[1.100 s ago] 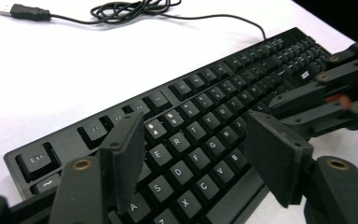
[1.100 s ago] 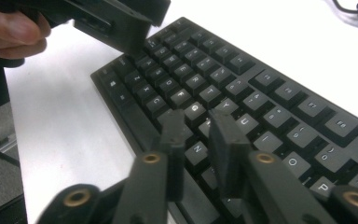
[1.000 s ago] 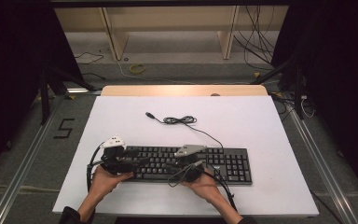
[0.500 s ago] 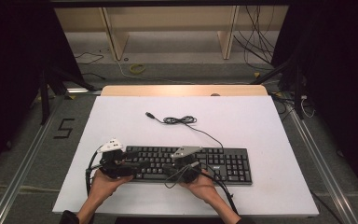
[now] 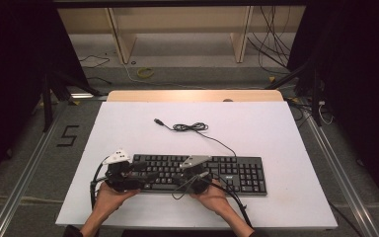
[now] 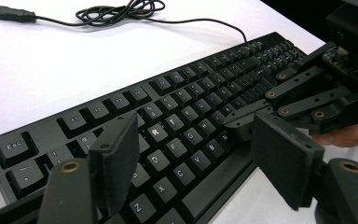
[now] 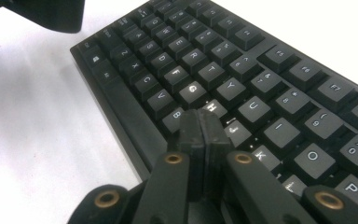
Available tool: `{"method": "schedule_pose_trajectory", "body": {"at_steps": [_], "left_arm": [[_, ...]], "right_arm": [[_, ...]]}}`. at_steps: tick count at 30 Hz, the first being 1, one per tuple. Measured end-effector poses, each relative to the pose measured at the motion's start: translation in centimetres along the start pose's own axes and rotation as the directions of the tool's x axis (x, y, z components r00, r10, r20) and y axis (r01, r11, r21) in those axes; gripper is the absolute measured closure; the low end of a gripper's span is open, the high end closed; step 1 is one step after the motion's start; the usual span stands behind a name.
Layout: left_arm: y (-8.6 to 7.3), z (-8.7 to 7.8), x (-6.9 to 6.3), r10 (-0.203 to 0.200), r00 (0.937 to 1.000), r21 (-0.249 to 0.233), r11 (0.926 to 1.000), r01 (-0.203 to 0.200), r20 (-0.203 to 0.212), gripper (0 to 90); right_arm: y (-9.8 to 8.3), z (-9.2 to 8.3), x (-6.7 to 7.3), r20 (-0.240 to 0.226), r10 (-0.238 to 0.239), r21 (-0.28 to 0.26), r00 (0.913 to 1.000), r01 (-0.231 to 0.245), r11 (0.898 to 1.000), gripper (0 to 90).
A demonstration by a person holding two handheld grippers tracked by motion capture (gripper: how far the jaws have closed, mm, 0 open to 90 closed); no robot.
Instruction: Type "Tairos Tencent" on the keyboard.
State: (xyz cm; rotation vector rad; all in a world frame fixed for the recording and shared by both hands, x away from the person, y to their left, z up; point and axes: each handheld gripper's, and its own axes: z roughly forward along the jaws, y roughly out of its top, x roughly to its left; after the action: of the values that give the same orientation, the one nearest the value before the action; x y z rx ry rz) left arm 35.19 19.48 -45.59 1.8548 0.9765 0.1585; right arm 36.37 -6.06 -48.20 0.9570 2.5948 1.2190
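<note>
Under the right gripper [image 7: 199, 122], keyboard [image 7: 242, 79] keys hide.

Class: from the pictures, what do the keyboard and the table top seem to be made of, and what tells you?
Keyboard: probably black plastic, matt; the moulded keycaps carry printed white letters and a soft sheen. Table top: a smooth white matt surface, perhaps laminate or paper; its far edge shows a pale wood-coloured strip.

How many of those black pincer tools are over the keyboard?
2. The left gripper, jaws open, is at the keyboard's left end; the right gripper, jaws shut, is over its middle letter keys.
</note>
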Motion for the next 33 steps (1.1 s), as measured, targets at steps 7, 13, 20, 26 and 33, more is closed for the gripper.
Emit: {"method": "schedule_pose_trajectory", "body": {"at_steps": [7, 13, 20, 26, 33], "left_arm": [[0.0, 0.1, 0.2, -0.004, 1.0, 0.001, 1.0, 0.004, -0.003, 32.6], [0.0, 0.1, 0.3, -0.003, 1.0, -0.002, 1.0, 0.003, -0.008, 32.8], [0.0, 0.0, 0.5, -0.01, 0.9998, -0.003, 0.9999, 0.01, -0.014, 32.9], [0.1, 0.1, 0.6, -0.009, 0.9998, -0.002, 1.0, 0.009, -0.018, 32.9], [0.2, 0.2, 0.7, -0.007, 0.9998, 0.002, 1.0, 0.007, -0.02, 32.8]], "right_arm": [[-0.2, 0.3, 0.2, 0.016, -0.028, 0.0, 0.9995, 0.028, 1.0, 90.0], [-0.1, 0.2, 0.1, 0.007, 0.0, -0.003, 1.0, 0.0, 1.0, 89.0], [0.0, -0.8, -0.2, -0.013, 0.034, -0.036, 0.9993, -0.034, 0.999, 84.1], [-0.2, -1.3, -0.6, -0.012, 0.046, -0.046, 0.9989, -0.046, 0.998, 78.2], [-0.2, -2.2, -1.0, -0.021, 0.061, -0.079, 0.9979, -0.062, 0.995, 69.9]]}}
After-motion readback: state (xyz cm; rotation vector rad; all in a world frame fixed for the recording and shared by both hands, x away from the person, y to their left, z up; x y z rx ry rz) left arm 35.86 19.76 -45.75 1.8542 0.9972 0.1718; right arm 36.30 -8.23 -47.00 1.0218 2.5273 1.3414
